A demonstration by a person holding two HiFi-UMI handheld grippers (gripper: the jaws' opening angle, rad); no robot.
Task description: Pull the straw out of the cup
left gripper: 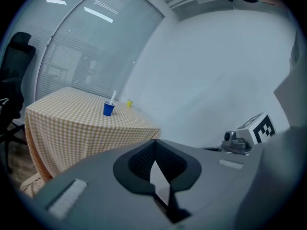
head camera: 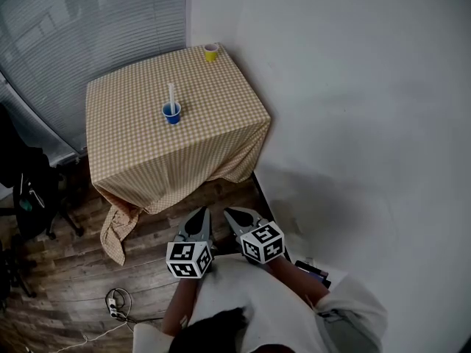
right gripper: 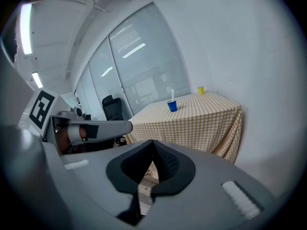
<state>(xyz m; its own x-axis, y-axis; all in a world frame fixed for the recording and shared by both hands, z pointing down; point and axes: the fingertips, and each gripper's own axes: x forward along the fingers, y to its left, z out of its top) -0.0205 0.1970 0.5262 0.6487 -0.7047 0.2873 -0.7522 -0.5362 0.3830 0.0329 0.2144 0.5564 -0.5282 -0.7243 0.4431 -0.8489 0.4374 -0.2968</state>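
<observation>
A blue cup (head camera: 171, 113) with a white straw (head camera: 171, 94) standing in it sits near the middle of a table under a yellow checked cloth (head camera: 132, 134). Both grippers are far from it, low and close to the person's body over the wooden floor. My left gripper (head camera: 199, 216) and right gripper (head camera: 234, 216) lie side by side, both shut with nothing in them. The left gripper view shows the cup (left gripper: 108, 109) and straw (left gripper: 112, 97) far beyond the closed tips (left gripper: 154, 143). In the right gripper view the cup (right gripper: 171, 106) is likewise distant past the closed tips (right gripper: 152, 142).
A small yellow cup (head camera: 211, 51) stands at the table's far corner by the white wall. The cloth hangs down to the floor at the near corner (head camera: 118, 230). A dark office chair (head camera: 29, 190) stands left of the table, and cables (head camera: 114, 304) lie on the floor.
</observation>
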